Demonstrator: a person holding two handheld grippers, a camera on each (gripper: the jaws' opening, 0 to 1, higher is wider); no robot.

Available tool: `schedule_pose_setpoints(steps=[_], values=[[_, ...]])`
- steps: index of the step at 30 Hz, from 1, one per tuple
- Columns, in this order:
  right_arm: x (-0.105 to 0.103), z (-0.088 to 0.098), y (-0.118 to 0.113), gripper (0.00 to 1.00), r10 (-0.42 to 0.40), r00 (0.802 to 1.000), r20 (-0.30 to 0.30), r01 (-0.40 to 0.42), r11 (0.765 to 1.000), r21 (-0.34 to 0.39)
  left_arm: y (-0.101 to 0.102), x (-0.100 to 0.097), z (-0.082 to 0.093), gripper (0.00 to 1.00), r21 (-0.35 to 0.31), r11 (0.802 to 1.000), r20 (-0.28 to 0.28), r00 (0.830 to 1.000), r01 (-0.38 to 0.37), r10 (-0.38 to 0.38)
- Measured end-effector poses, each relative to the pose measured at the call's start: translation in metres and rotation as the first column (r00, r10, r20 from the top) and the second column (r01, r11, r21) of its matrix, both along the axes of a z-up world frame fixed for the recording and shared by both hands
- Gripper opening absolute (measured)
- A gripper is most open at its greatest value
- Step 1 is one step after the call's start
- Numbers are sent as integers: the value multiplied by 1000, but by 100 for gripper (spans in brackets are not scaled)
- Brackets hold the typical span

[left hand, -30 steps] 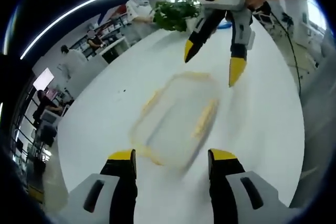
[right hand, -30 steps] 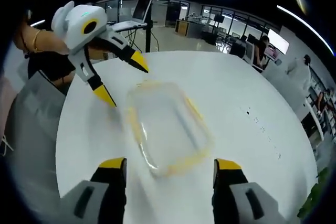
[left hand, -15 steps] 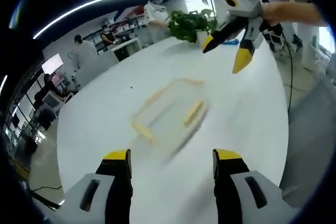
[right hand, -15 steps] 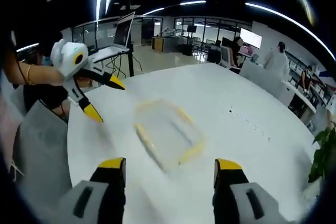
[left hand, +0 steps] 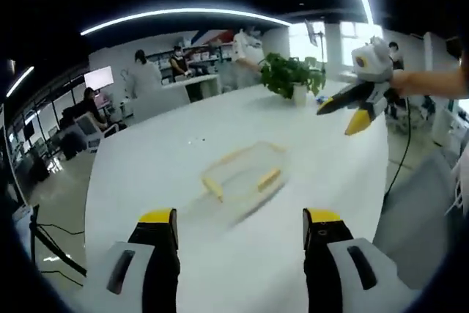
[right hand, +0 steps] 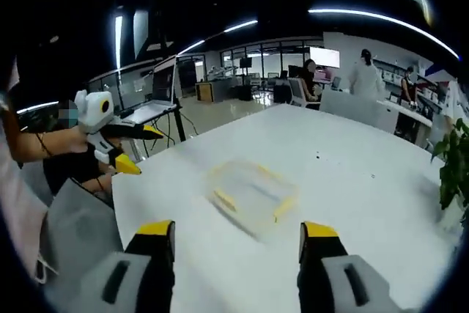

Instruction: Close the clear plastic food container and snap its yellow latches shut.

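While the clear rectangular plastic food container with yellow latches (left hand: 244,174) (right hand: 251,189) lies flat near the middle of the round white table (left hand: 161,174) (right hand: 352,181), long axis slanting across both views, the left gripper (left hand: 240,226) (right hand: 140,147) and right gripper (right hand: 239,232) (left hand: 343,116) hang well apart from it, jaws spread wide, holding nothing.

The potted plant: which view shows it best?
The left gripper view: the potted plant stands whole on the far side of the white table, pot and leaves visible. The right gripper view catches just some leaves at its right edge.
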State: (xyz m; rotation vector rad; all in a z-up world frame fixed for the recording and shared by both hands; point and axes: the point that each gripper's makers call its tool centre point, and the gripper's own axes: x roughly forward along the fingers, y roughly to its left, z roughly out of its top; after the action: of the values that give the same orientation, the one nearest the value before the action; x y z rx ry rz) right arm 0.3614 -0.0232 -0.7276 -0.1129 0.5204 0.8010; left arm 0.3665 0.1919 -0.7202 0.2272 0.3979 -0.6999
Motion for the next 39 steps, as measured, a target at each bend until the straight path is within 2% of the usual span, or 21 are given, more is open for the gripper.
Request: schedule_pose_setpoints(steps=[4, 9, 16, 18, 23, 28, 33, 36, 39], values=[[-14, -1, 3, 69, -20, 1000, -1, 20, 1000, 18, 8, -8, -11, 67, 12, 1000, -14, 1000, -13, 13], [-29, -7, 4, 69, -95, 995, -27, 97, 992, 76, 14, -21, -24, 69, -26, 998, -47, 998, -52, 51], [-47, -22, 6, 74, -125, 991, -49, 128, 989, 71, 17, -37, -29, 68, -63, 995, -72, 994, -83, 78], [-52, -22, 7, 74, -127, 991, -52, 131, 989, 76, 17, -43, -30, 68, -53, 995, -90, 993, -80, 75], [-53, -28, 8, 74, -147, 987, -66, 153, 984, 94, 15, -53, -23, 69, -33, 997, -71, 996, -63, 60], [-55, -30, 8, 74, -150, 986, -68, 155, 985, 81, 15, -52, -21, 69, -59, 997, -67, 996, -57, 53], [-56, -38, 6, 75, -163, 984, -69, 168, 983, 74, 21, -48, -20, 72, -92, 991, -60, 994, -98, 92], [-57, -39, 6, 79, -180, 981, -67, 186, 978, 92, 22, -47, -17, 77, -118, 986, -47, 993, -115, 110], [-56, -40, 5, 89, -203, 977, -57, 208, 974, 95, 24, -46, -19, 81, -115, 985, -52, 991, -127, 122]])
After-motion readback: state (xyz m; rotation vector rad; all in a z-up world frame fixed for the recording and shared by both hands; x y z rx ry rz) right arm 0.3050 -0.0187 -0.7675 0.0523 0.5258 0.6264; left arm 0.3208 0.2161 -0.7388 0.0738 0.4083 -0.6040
